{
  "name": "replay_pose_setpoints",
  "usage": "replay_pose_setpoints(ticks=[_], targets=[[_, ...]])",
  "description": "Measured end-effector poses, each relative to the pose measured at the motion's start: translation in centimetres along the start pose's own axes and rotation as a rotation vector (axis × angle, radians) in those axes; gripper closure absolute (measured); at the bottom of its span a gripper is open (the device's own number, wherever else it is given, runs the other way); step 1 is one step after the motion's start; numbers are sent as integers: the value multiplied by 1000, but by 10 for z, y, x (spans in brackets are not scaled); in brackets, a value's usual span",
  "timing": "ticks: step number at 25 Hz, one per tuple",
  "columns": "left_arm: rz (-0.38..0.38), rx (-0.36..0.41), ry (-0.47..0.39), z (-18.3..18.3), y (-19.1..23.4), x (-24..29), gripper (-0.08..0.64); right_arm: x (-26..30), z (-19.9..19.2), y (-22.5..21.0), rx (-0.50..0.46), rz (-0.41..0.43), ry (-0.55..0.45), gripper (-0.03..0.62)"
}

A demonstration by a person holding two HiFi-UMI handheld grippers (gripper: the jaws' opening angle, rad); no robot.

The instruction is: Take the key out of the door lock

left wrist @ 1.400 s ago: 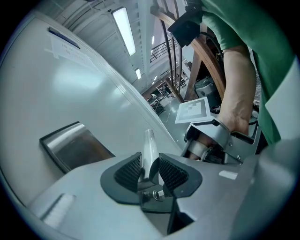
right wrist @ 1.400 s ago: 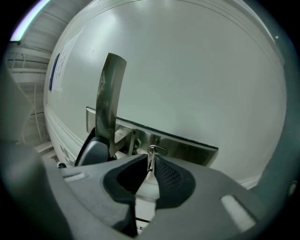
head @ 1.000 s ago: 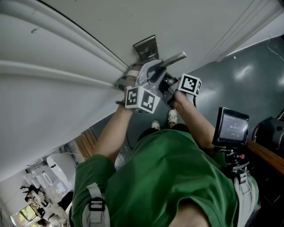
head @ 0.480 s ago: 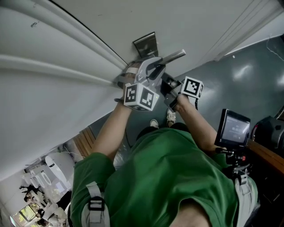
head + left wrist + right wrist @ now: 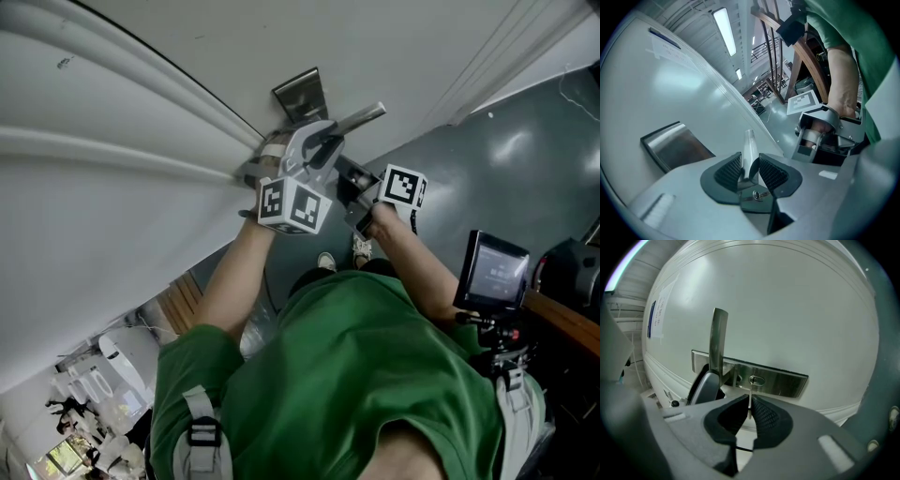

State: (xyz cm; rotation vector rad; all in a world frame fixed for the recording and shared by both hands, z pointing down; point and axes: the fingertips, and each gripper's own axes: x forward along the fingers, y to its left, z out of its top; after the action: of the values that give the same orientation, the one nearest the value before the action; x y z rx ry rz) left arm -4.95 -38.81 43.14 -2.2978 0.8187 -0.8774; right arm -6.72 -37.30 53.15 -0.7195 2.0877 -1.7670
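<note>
Door (image 5: 787,310) is showing smooth semi-gloss white paint. Lock plate (image 5: 783,383) & lever handle (image 5: 718,333) are looking like brushed metal, soft sheen. Key (image 5: 750,393) is glinting, thin bare metal. Right gripper (image 5: 750,401) pads (image 5: 766,417) are looking black, ribbed, prob. rubber; shell matt grey plastic.

1. This looks like a big workplace or lab hall, not a home.
2. I face a white moulded door (image 5: 141,234) with a brushed steel lock plate (image 5: 780,380) and a paper notice (image 5: 658,315) stuck on its left side.
3. The floor (image 5: 525,159) to my right is glossy grey and reflects the lamps.
4. Long strip lights (image 5: 724,30) run across a high ceiling.
5. Far off stands a curved wooden handrail (image 5: 804,58).
6. A small monitor (image 5: 494,272) on a stand sits near my right.
</note>
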Motion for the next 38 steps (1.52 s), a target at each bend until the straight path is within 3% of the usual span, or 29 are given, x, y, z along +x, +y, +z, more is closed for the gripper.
replay_pose_setpoints(ticks=[5, 10, 15, 24, 33, 38], targets=[[11, 6, -7, 10, -4, -12, 439, -18, -13, 8, -25, -25, -3, 569], [12, -12, -13, 7, -2, -6, 437, -19, -2, 25, -206, 67, -4, 569], [10, -40, -23, -1, -3, -1, 437, -26, 3, 20, -239, 44, -14, 569], [21, -236, -100, -8, -4, -11, 481, -36, 10, 14, -308, -23, -31, 569], [79, -465, -194, -19, -15, -58, 509, -57, -5, 47, -498, -60, -82, 569], [85, -548, -236, -25, -17, -66, 517, -63, -3, 54, -577, -87, -108, 569]])
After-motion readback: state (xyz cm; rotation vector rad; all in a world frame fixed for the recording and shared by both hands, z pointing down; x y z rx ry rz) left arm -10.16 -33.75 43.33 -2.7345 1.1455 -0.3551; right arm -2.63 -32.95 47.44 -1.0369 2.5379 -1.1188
